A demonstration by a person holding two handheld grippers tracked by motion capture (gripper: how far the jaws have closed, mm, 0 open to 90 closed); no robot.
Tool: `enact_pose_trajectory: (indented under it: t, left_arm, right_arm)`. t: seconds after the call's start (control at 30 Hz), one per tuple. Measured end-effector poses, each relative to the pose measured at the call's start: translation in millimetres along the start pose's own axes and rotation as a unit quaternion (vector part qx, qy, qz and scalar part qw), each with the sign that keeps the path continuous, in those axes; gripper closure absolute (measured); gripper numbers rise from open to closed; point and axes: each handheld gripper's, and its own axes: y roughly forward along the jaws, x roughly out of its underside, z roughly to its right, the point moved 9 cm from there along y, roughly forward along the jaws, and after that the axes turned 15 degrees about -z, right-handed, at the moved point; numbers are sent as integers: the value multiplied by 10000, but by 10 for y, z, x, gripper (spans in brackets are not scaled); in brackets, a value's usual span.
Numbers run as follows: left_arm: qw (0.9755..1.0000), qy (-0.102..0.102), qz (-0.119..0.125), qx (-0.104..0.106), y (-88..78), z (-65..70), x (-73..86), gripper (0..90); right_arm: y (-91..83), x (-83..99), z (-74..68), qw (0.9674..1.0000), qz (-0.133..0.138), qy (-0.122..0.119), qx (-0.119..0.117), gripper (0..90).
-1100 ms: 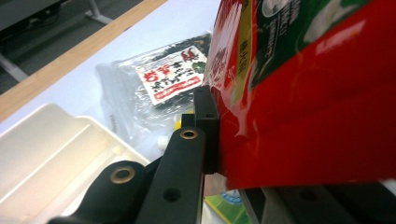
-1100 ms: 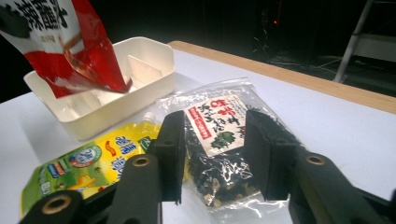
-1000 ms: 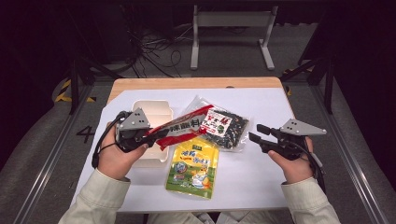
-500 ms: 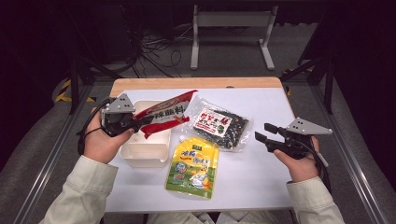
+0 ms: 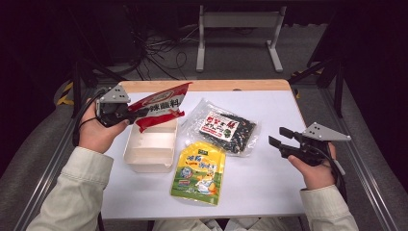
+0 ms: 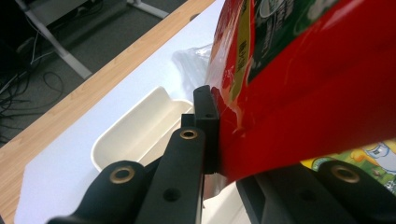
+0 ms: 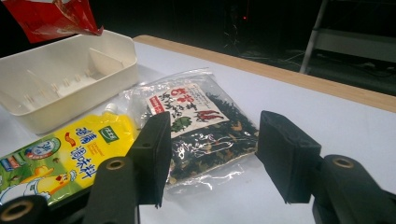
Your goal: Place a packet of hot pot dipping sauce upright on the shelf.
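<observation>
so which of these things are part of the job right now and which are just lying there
In the job:
left gripper, shut on the red packet
white tray under it

Lying about:
clear bag of dried greens
yellow pouch
right gripper, open, holding nothing

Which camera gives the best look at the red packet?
The high view: the red packet shows whole, clamped in the left claw above the white tray. Left gripper view is too close; right gripper view catches one corner.

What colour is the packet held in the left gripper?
Red packet with white lettering; clearest in the high view.
</observation>
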Motion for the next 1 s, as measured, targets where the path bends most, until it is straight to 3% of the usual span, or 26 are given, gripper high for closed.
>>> enact_pose_trajectory:
  t: [0.4,1.0]
  left_arm:
    - [9992,209,-153,-300,149,-246,-10,897]
    - [9978,303,-345,-476,470,-521,-14,894]
  right_arm:
    - [-110,105,74,9998,-10,141,164,438]
    - [-247,245,147,9990,-30,314,319,437]
